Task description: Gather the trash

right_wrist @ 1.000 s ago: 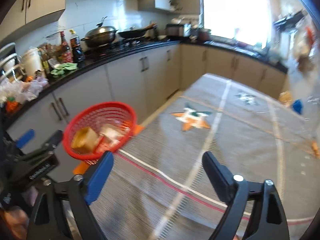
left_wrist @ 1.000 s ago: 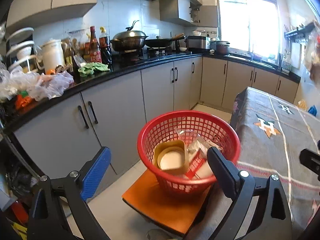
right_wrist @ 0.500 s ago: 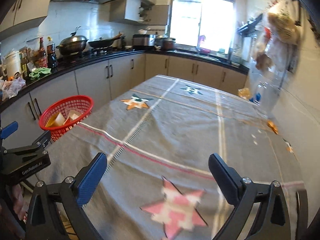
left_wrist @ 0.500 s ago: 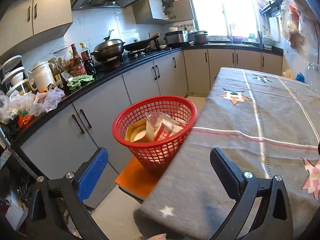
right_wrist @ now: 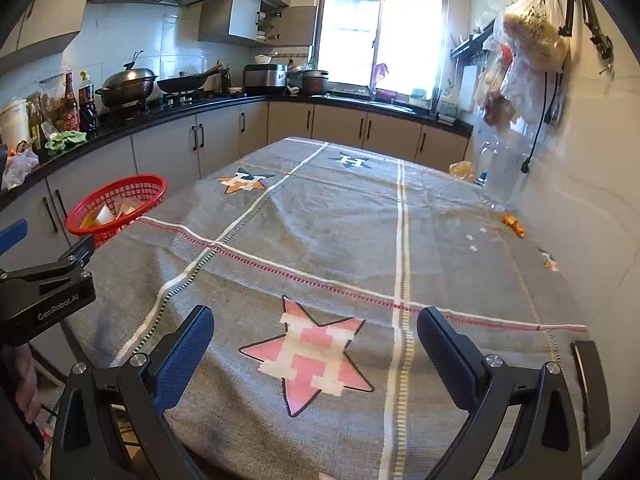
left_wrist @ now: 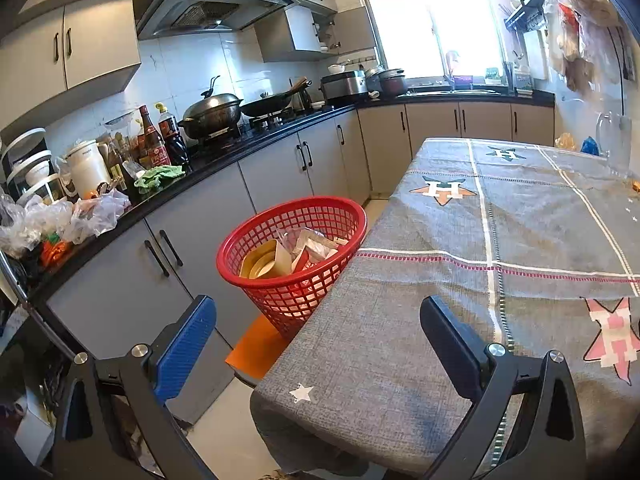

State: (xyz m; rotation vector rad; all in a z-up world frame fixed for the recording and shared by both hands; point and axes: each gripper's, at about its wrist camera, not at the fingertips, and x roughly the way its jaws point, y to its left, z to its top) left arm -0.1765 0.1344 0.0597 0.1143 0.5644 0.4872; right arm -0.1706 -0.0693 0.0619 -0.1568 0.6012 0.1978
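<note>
Both tongs stand wide apart and hold nothing: left tongs [left_wrist: 316, 344] over the near left corner of the worktop [left_wrist: 532, 240], right tongs [right_wrist: 312, 352] over its near middle, above the pink star on the grey cloth.

Done, as I judge it: the red basket [left_wrist: 294, 276] stands on an orange stool [left_wrist: 256, 348] just beside the worktop's left edge, near end, and it already holds trash, namely a tan paper cup [left_wrist: 266, 262] and crumpled wrappers [left_wrist: 316, 246]. In the right view the same basket [right_wrist: 116, 206] sits at far left, contents visible over the rim.

Left, as far as I can see: most of the cloth is bare. A small orange scrap [right_wrist: 513, 224] lies near the far right edge by the wall, with another small speck [right_wrist: 549, 263] nearer along that edge. I cannot tell whether the speck is litter or cloth pattern. A yellowish bag [right_wrist: 462, 169] and clear bottles sit at the far right corner; whether they count as trash is unclear.

My estimate: task nearly complete, with the right-edge scraps outstanding, well apart from both tongs.
</note>
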